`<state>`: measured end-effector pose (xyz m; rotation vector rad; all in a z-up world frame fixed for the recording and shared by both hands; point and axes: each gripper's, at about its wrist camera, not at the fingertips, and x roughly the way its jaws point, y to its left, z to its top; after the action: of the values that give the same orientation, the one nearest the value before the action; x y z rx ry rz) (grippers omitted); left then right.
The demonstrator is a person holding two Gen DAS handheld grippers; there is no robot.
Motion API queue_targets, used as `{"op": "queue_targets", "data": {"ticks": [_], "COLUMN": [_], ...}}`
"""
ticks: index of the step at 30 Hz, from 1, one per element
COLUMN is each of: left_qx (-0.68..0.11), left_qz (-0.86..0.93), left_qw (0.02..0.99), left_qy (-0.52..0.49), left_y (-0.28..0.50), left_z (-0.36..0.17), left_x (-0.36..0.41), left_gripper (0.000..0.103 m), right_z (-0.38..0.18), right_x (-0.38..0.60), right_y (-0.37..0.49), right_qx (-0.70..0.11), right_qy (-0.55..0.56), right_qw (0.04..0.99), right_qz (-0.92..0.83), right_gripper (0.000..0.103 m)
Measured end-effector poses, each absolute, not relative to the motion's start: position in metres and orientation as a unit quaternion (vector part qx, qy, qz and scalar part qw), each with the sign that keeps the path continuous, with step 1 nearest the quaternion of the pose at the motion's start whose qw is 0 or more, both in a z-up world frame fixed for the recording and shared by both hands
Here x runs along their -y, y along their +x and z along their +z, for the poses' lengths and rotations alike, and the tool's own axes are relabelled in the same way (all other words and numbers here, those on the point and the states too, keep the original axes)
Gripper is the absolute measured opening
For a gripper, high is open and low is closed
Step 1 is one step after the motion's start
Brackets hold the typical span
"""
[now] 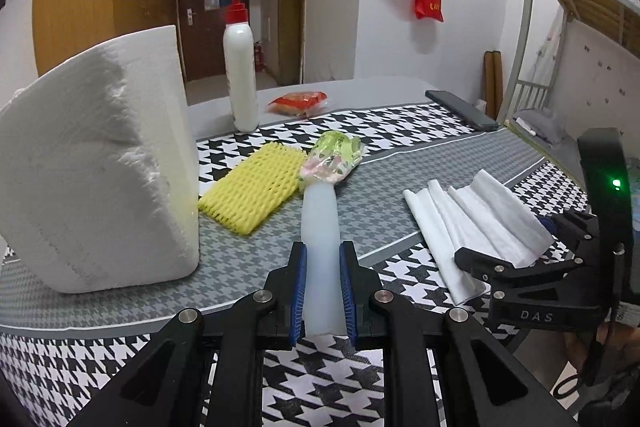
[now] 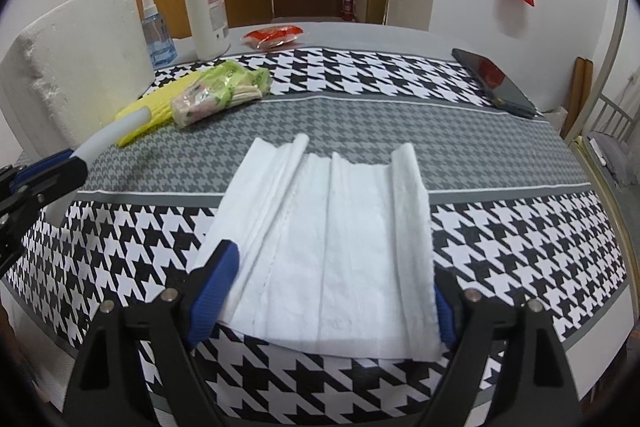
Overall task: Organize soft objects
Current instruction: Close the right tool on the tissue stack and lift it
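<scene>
Currently, left wrist view: left claw (image 1: 323,291) clamped on a translucent white tube (image 1: 320,227), blue pads pressed on both its sides. Tube points forward over the table (image 1: 248,259); its far end sits near a green-and-pink wrapped packet (image 1: 332,157). Yellow foam net (image 1: 252,187) lies just left of the packet, against a white foam block (image 1: 100,163). Pump bottle (image 1: 239,67) stands behind. Folded white tissue (image 1: 476,223) to the right, with the right claw (image 1: 520,267) at its near end.

Right wrist view: right claw (image 2: 336,291) spread wide, one pad at each side edge of the tissue (image 2: 336,247), which lies flat on the houndstooth cloth. Whether the pads touch it, cannot tell. Phone (image 2: 496,83) far right.
</scene>
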<state>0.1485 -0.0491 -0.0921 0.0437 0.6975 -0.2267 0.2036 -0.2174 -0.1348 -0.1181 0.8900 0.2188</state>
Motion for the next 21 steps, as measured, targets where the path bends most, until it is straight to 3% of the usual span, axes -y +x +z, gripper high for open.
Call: {"op": "queue_targets", "data": {"ticks": [1,4,14,20,21], "left_qx": [-0.34,-0.334,-0.324,-0.322,-0.321], "left_qz": [-0.111,-0.112,-0.103,-0.099,-0.099], "left_qw": [0.934,0.936,0.94,0.941,0.942], "left_qy": [0.019,0.013,0.002,-0.005,-0.006], "left_y": [0.148,0.144,0.131,0.125,0.123], "left_z": [-0.092,-0.09,-0.087,-0.085,-0.084], "left_x": [0.047,0.042,0.027,0.021,0.021], "left_gripper": [0.018,0.018,0.018,0.018,0.018], "right_z": [-0.136,-0.136,-0.135,-0.13,-0.129], "right_x": [0.215,0.216,0.213,0.207,0.207], "right_y": [0.205,0.207,0.199,0.19,0.189], "right_qx": [-0.436,-0.436,-0.429,-0.422,-0.419], "right_qy": [-0.063,-0.059,-0.057,-0.063,-0.061], "right_qw": [0.89,0.891,0.896,0.896,0.897], "right_qz": [0.113,0.112,0.104,0.121,0.124], "right_gripper": [0.103,0.103,0.097,0.071,0.059]}}
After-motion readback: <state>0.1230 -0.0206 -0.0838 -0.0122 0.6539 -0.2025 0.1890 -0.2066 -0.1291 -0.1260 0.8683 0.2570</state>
